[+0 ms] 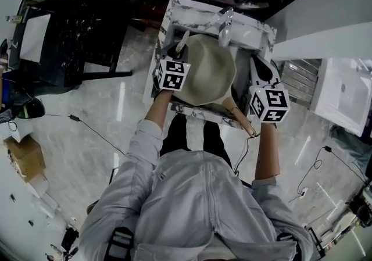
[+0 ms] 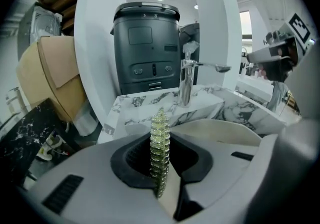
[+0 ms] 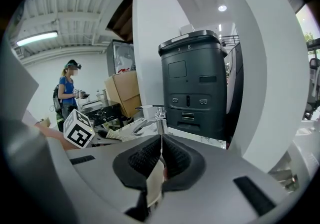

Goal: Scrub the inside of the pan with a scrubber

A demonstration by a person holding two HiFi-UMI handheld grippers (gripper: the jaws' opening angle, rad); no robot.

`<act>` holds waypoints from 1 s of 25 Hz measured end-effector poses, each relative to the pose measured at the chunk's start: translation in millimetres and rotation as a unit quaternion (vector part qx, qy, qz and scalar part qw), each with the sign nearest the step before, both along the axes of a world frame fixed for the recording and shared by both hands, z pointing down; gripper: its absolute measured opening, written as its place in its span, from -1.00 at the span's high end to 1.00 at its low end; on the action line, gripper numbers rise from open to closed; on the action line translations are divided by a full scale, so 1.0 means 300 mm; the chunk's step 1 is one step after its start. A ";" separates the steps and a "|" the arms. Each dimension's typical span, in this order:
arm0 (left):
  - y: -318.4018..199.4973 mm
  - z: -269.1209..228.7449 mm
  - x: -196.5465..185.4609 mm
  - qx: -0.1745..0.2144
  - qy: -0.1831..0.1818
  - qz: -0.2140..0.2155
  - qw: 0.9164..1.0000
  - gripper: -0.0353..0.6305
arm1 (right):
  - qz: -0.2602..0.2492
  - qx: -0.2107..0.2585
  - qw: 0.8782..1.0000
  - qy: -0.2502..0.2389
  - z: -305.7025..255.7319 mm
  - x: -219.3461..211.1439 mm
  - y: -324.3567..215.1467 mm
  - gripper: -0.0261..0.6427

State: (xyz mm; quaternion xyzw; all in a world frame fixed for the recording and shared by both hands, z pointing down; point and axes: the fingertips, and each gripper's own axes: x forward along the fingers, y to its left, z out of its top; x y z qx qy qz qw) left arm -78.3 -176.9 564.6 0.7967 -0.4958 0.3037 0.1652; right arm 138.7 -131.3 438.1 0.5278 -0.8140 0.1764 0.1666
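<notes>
In the head view, a round beige pan (image 1: 204,74) sits in the basin of a white, grey-veined marble sink (image 1: 173,17), just above the middle of the frame. A chrome faucet (image 1: 224,24) stands at the sink's far edge, above the pan. The pan's light wooden handle (image 1: 243,119) runs from its rim toward the lower right, out over the sink's near edge.

The left gripper (image 2: 160,139) hangs at the pan's left rim. Its jaws are closed on a yellow-green ridged scrubber (image 2: 160,165), which stands on edge between the black pads and sticks up past them. Behind the scrubber, in the left gripper view, the pan's pale rim curves across the centre right, with the faucet and the marble ledge beyond it.

The right gripper (image 3: 161,141) is at the right of the pan, by the handle. Its jaws are pressed together on a thin beige strip seen edge-on, which looks to be the handle. Its marker cube shows at the upper right of the left gripper view, and the left gripper's cube shows at the lower left of the right gripper view.

A tall dark grey lidded bin (image 2: 145,51) stands behind the sink in both gripper views, between white curved posts. A tan cardboard box (image 2: 51,71) lies at the left of the left gripper view. A person in a blue top (image 3: 66,92) stands far off at the left of the right gripper view. The wearer's grey shirt (image 1: 192,207) fills the bottom of the head view.
</notes>
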 end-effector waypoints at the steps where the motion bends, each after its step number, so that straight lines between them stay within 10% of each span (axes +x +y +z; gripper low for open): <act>1: -0.004 0.019 0.004 -0.005 -0.009 0.004 1.000 0.67 | 0.002 -0.001 1.000 -0.003 0.002 0.005 -0.005 0.82; 25: -0.048 0.280 0.238 -0.086 0.002 0.045 0.995 0.67 | 0.024 -0.034 0.999 -0.014 0.092 0.068 0.008 0.82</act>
